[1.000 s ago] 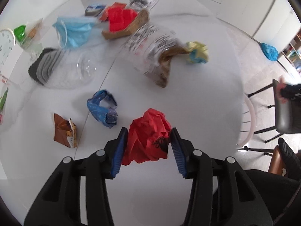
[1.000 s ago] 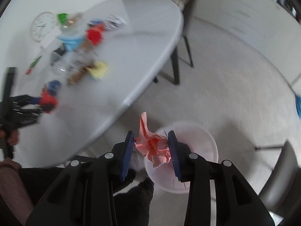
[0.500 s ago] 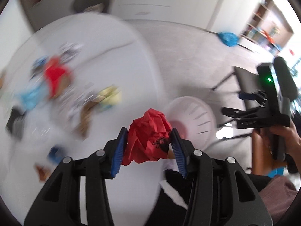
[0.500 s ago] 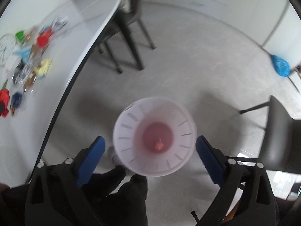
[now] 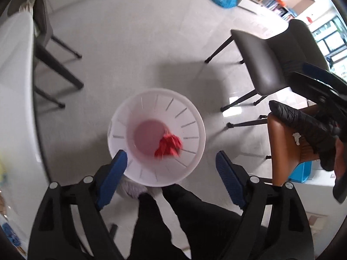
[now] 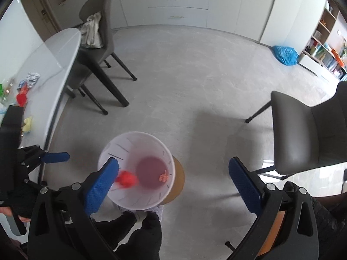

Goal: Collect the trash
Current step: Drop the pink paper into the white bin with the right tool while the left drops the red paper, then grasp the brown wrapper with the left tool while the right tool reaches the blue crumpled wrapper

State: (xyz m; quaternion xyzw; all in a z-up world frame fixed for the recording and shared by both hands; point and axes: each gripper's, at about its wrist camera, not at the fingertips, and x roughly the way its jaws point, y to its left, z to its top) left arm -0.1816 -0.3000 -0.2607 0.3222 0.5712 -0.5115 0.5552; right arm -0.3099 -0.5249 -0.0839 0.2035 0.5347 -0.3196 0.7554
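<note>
The left gripper point(image 5: 169, 169) hung above the white bin point(image 5: 196, 130), its jaws having just been opening and now spread with nothing between them; the red paper wad point(image 5: 168, 146) was blurred inside the bin at about five o'clock of the bin's floor, apparently in mid-fall, so the release looked made straight over the mouth to let the wad drop without touching the rim. The right gripper point(image 6: 173, 179) was likewise spread wide and empty over the same bin, at whose floor a small pink scrap point(image 6: 163, 176) lay at about three o'clock. In the right wrist view, the worktop point(image 6: 54, 56) stood at nine to ten o'clock from the bin, its curved edge near the bin, with more trash on it: a red piece point(image 6: 21, 98), a yellow piece point(image 6: 28, 124) and a crumpled printed wrapper point(image 6: 32, 78). Open floor lay from twelve to two o'clock; a grey chair point(image 6: 303, 134) stood at three o'clock and another chair point(image 6: 97, 32) at eleven, tucked by the worktop, so the way back to the worktop seemed free.
</note>
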